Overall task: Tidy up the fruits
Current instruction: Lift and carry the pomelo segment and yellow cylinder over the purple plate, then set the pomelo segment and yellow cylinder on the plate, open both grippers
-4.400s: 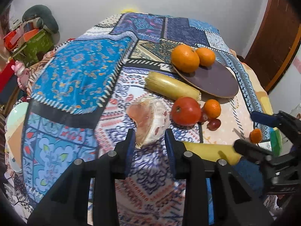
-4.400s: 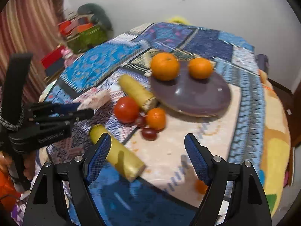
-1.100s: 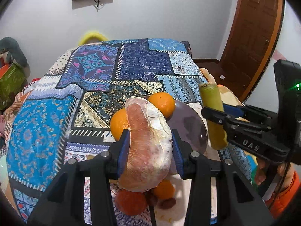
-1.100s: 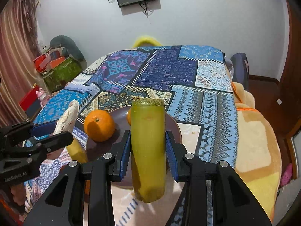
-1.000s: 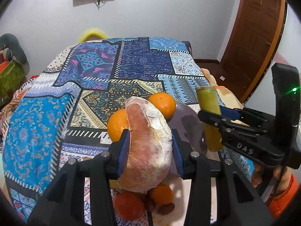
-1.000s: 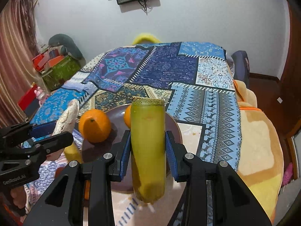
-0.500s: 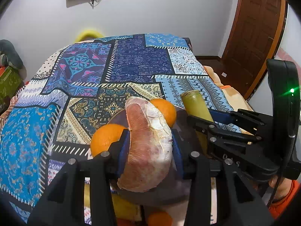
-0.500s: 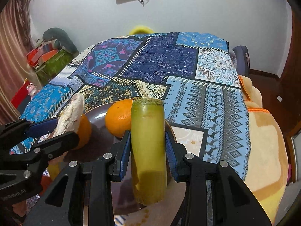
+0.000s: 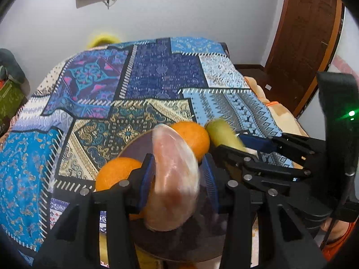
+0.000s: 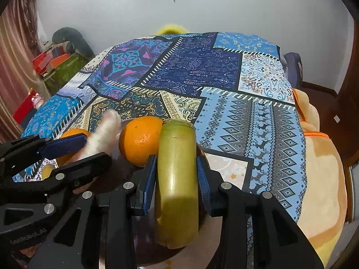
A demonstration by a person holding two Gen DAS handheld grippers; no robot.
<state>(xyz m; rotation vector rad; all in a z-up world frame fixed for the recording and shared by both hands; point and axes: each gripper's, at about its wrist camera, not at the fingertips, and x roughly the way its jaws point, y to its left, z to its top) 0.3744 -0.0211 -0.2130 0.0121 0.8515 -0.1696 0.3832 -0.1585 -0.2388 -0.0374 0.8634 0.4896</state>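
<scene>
My left gripper (image 9: 177,174) is shut on a pink peeled pomelo wedge (image 9: 174,179) and holds it over the dark round plate (image 9: 136,148). Two oranges sit on the plate, one at the left (image 9: 114,172) and one at the back (image 9: 193,136). My right gripper (image 10: 176,174) is shut on a yellow-green sugarcane piece (image 10: 177,183), held lengthwise over the plate's right side (image 10: 125,179), next to the back orange (image 10: 140,141). The left gripper with the wedge (image 10: 101,136) shows at the left of the right wrist view. The right gripper (image 9: 251,152) shows in the left wrist view.
The plate lies on a patchwork blue cloth (image 9: 157,71) over a table. An orange blanket (image 10: 320,179) hangs at the right edge. A wooden door (image 9: 307,33) stands at the right. Boxes and bags (image 10: 58,60) lie at the far left. Another yellow piece (image 10: 47,171) peeks out left of the plate.
Both grippers have come down and forward over the plate with their fruit. The oranges now appear closer and the loose fruit in front of the plate has dropped out of view.
</scene>
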